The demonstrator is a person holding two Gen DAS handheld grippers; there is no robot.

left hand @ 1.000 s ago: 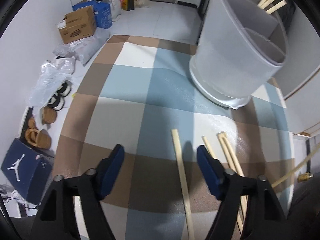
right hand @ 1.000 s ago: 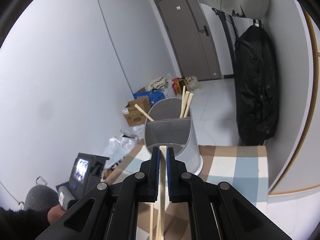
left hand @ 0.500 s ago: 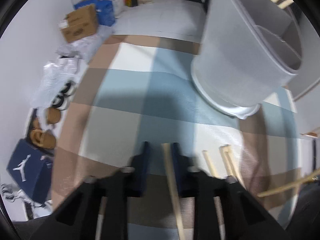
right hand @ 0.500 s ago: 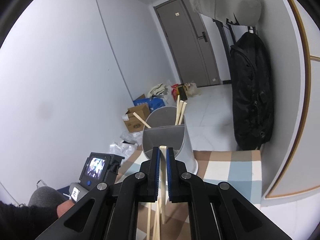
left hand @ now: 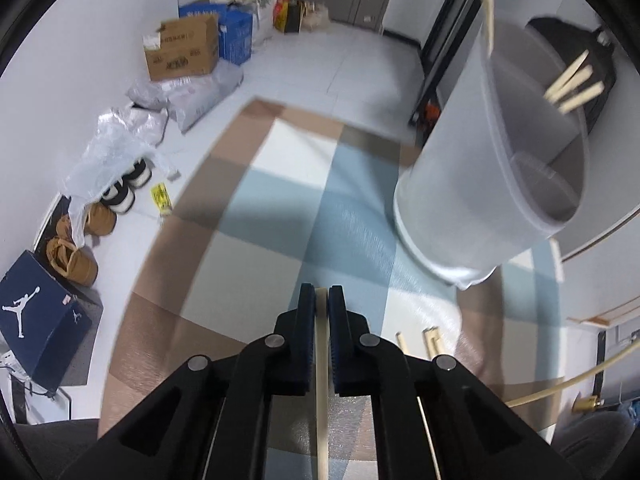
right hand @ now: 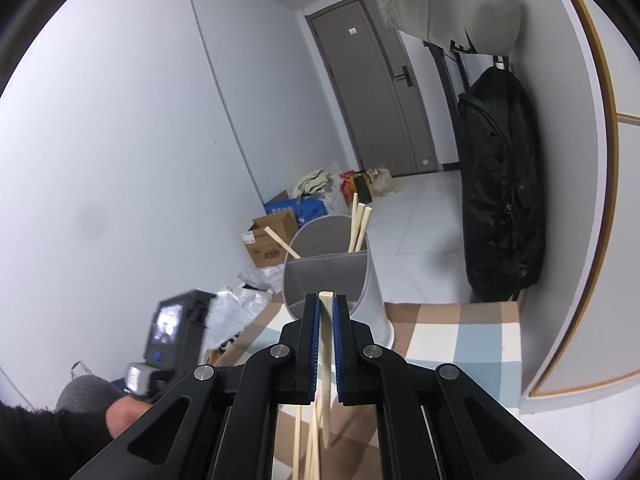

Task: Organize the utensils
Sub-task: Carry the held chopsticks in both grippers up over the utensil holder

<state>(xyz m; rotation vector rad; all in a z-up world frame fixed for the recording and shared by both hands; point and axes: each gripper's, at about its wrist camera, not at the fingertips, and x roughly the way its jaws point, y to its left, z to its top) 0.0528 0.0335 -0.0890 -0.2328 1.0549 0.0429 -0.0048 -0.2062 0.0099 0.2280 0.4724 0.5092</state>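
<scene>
A chopstick (left hand: 321,364) sits clamped between the pads of the left gripper (left hand: 321,300), pointing down toward the checked cloth (left hand: 280,208) on the bench. The right gripper (right hand: 326,304) is likewise clenched on a second chopstick (right hand: 327,340), held near its blunt top end, with the holder (right hand: 332,276) just beyond. More chopsticks (left hand: 432,340) lie loose on the cloth near the left gripper, and several already stand in the holder's (left hand: 480,184) compartments.

These are light, stiff, thin wooden sticks. They look smooth, so I would judge them prone to pivot or slide in a two-pad grip; holding near the thick end, as the right gripper does, leaves the length hanging and should make it easy to drop the tip into a compartment. The holder looks like light plastic and might tip if a stick pushes its rim.

On the floor, a dark blue shoebox (left hand: 36,320) bears a white jumping-figure logo. A cardboard box (left hand: 182,50) has printing, too blurred to read.
</scene>
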